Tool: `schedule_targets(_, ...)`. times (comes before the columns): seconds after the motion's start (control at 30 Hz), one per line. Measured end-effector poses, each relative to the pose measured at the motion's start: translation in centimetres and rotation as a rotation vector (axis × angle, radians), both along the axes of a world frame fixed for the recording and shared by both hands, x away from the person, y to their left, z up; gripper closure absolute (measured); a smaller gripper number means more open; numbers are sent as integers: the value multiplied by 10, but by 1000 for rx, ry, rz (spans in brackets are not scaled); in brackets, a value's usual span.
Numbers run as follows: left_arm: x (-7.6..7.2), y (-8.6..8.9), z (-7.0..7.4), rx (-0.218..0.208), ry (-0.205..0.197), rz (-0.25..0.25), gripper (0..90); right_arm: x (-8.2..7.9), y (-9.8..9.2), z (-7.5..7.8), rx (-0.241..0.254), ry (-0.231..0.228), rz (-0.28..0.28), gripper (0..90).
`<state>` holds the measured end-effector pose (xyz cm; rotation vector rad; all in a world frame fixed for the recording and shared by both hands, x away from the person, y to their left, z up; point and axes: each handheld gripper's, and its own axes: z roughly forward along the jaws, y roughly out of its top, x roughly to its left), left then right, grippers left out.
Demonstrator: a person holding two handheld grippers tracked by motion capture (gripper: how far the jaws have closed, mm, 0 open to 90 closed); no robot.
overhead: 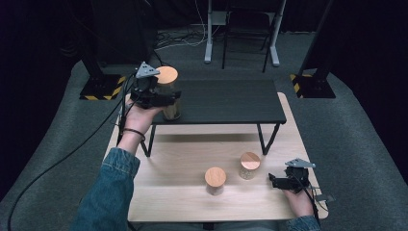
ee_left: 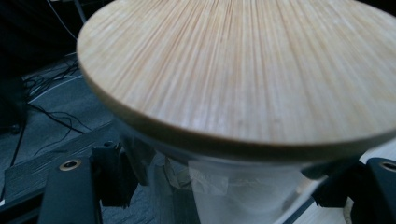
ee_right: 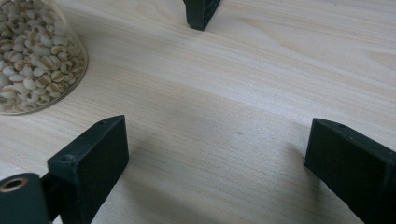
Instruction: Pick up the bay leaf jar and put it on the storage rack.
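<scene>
A glass jar with a round wooden lid point(overhead: 167, 75) is at the left end of the low black shelf point(overhead: 226, 101). My left gripper point(overhead: 169, 100) is shut on its glass body just below the lid. In the left gripper view the lid point(ee_left: 243, 70) looms large, and the pads point(ee_left: 114, 175) press the glass on both sides. I cannot tell whether the jar's base touches the shelf. My right gripper point(overhead: 276, 182) rests open on the wooden table point(overhead: 192, 144) at the front right, with bare wood between its jaws point(ee_right: 219, 163).
Two more lidded jars stand on the table's front, one in the middle point(overhead: 215, 179) and one to its right point(overhead: 249, 165). The right gripper view shows a jar of pale grains point(ee_right: 32, 56) and a shelf leg point(ee_right: 201, 11). Stands and cables lie on the floor behind.
</scene>
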<state>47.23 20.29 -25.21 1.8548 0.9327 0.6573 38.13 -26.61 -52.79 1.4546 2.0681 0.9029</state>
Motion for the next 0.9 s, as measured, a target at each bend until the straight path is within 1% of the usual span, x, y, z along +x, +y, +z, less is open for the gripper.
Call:
schedule_targets(0.03, 1, -1, 0, 4, 4, 1, 250, 0, 0, 0, 0, 0, 0, 53)
schedule_targets(0.3, 4, 0, -2, -19, 10, 6, 248, 0, 0, 0, -1, -1, 0, 53)
schedule_targets(0.37, 3, 1, -1, -25, 0, 20, 231, 0, 0, 0, -1, -1, 0, 52)
schedule_targets(0.4, 2, 2, -1, -27, -4, 21, 211, 0, 0, 0, 0, 0, 0, 53)
schedule_targets(0.43, 0, 2, -2, -22, -7, 18, 211, 0, 0, 0, 0, 0, 0, 53)
schedule_targets(0.53, -5, 3, -3, -7, -16, 14, 176, 0, 0, 0, -1, 0, 0, 52)
schedule_targets(0.67, -13, 8, -4, 0, -11, 2, 150, 0, 0, 0, -1, 0, -1, 52)
schedule_targets(0.77, -21, 13, -3, -5, -20, -5, 141, 0, 0, 0, -2, 0, -1, 52)
schedule_targets(0.8, -24, 15, -3, -10, -32, -10, 141, 0, 0, 0, -3, 0, 0, 52)
schedule_targets(0.87, -32, 20, -4, -38, -46, -24, 135, 0, 0, 0, -3, 0, 0, 52)
schedule_targets(0.9, -35, 22, -5, -44, -50, -27, 133, 0, 0, 0, -3, 0, 0, 52)
